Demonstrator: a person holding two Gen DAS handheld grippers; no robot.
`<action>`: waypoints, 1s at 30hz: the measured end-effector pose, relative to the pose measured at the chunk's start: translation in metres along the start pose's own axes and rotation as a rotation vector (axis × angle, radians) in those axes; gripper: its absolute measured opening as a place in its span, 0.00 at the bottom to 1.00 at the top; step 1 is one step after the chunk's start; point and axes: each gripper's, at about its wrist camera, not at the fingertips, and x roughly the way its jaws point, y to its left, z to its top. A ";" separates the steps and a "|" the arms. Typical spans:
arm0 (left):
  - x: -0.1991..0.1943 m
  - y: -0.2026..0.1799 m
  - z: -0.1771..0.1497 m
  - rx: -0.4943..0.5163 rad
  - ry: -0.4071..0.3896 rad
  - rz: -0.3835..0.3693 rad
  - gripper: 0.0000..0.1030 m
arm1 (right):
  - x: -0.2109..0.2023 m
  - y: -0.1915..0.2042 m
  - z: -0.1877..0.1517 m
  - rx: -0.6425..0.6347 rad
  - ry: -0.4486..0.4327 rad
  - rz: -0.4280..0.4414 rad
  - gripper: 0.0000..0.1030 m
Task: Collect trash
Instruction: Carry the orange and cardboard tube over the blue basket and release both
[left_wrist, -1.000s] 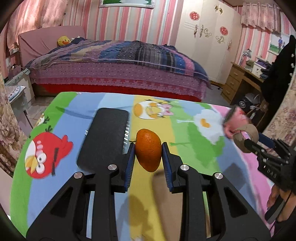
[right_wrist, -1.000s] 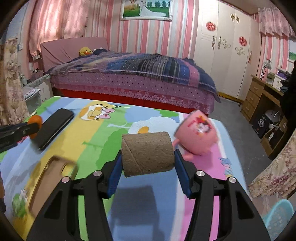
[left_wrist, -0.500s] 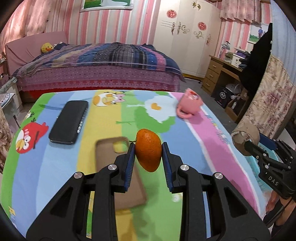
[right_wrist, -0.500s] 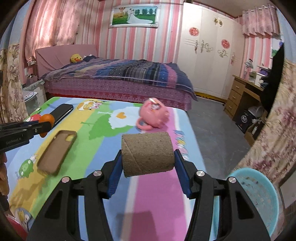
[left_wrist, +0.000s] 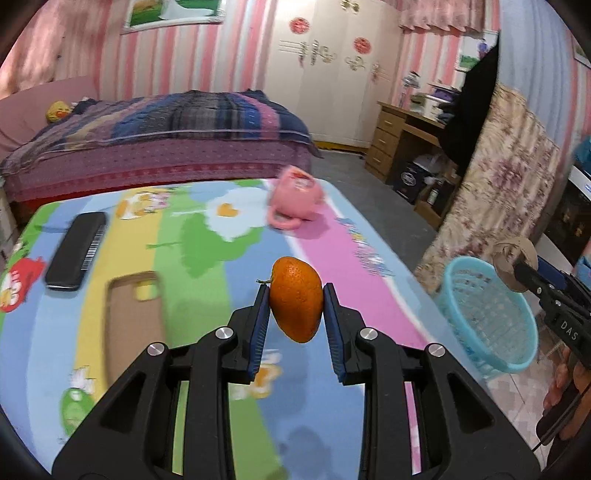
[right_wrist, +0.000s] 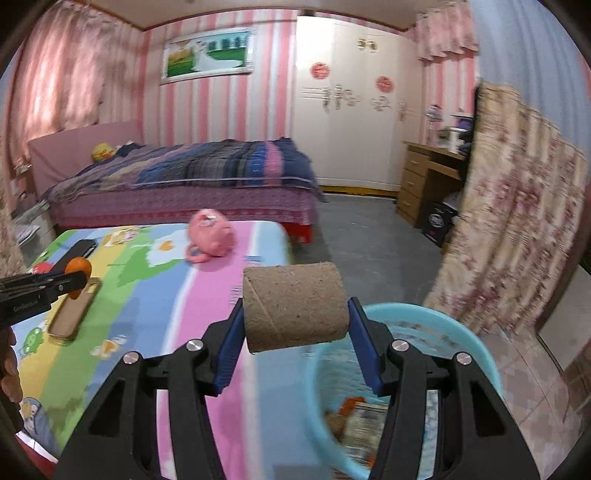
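Trash, seemingly wrappers, inside basket (right_wrist: 480, 354), only from right wrist.

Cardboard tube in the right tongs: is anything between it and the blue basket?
Nothing visible. The cardboard tube, clamped in the right tongs, hangs at the near rim of the open blue basket, which already holds some trash.

Basket (right_wrist: 476, 354) right of table (right_wrist: 207, 295)

pink mug (left_wrist: 295, 197) on its side | phone (left_wrist: 75, 254) | phone case (left_wrist: 133, 325)
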 end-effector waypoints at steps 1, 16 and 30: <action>0.005 -0.010 -0.001 0.013 0.006 -0.014 0.27 | -0.003 -0.011 -0.002 0.014 0.001 -0.019 0.52; 0.065 -0.157 -0.022 0.182 0.047 -0.231 0.28 | -0.024 -0.137 -0.056 0.142 0.033 -0.235 0.52; 0.108 -0.234 -0.031 0.331 0.045 -0.248 0.37 | -0.016 -0.171 -0.080 0.222 0.029 -0.249 0.52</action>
